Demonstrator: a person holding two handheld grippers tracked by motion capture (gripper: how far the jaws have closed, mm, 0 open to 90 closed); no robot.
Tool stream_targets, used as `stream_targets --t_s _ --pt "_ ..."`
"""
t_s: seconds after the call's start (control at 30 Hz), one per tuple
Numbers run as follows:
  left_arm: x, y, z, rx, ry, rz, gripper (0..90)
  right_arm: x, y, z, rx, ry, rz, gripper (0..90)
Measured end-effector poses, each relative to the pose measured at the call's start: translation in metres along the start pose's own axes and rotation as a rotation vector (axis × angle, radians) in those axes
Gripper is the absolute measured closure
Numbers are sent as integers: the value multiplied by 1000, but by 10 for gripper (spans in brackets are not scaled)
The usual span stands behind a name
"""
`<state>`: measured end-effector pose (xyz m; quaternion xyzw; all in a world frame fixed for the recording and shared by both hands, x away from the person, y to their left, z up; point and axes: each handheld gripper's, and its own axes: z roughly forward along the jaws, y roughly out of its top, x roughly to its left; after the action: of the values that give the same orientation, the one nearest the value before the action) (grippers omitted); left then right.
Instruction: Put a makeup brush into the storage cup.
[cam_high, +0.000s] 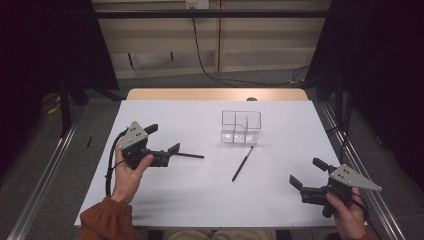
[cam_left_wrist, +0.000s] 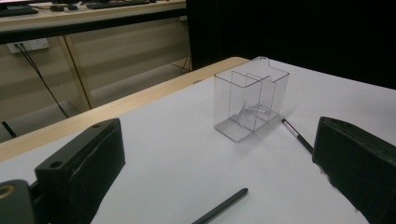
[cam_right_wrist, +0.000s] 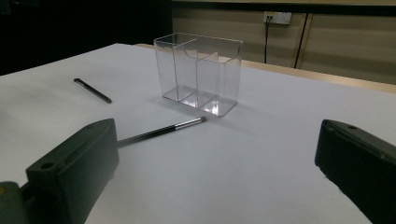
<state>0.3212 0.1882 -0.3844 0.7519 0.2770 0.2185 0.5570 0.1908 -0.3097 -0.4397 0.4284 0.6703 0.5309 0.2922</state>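
**Black pens flat on white, clear holder waiting**

Black jaws first: left gripper (cam_high: 161, 141) spread wide, empty, hovering low over the white table (cam_high: 150, 200); right gripper (cam_high: 306, 174) likewise spread, empty, near the table's front right corner. Just past the left jaws, an all-black pen (cam_high: 189, 155), lying flat, tip seen between them in the left gripper view (cam_left_wrist: 219, 207). Farther out, toward the middle, a second pen with a silver end (cam_high: 242, 163), flat too, silver end close to the base of a clear plastic holder (cam_high: 241, 127). Holder upright, split into compartments, nothing in them, well apart from both grippers.

Handling, as a guess: both pens light, stiff, thin and smooth, likely to roll or skid under a clumsy pinch. Best taken across the barrel near mid-length, jaws straddling from above and closing square, so neither end swings. Holder looks light and thin-walled, easily nudged or tipped by a pen tip catching its rim.
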Motion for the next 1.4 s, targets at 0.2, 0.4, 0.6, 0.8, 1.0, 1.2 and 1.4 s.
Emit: stream_targets --t_s 0.2,0.4,0.6,0.8,1.0,1.2,1.4 --pt "12 -1 9 -3 6 -7 30 0 0 0 0 -1 -9 0" --pt "14 -2 18 27 -18 -8 52 0 0 0 4 -5 -4 0" --pt "19 8 28 63 -37 12 52 0 0 0 3 3 -8 0" --pt "23 9 33 79 -27 25 49 0 0 0 4 2 -6 0" --pt "31 13 37 197 -46 53 49 0 0 0 6 2 -7 0" --pt "37 15 42 311 -91 47 61 0 0 0 6 2 -8 0" --pt "43 19 50 389 -114 57 64 0 -1 1 10 2 -12 0"
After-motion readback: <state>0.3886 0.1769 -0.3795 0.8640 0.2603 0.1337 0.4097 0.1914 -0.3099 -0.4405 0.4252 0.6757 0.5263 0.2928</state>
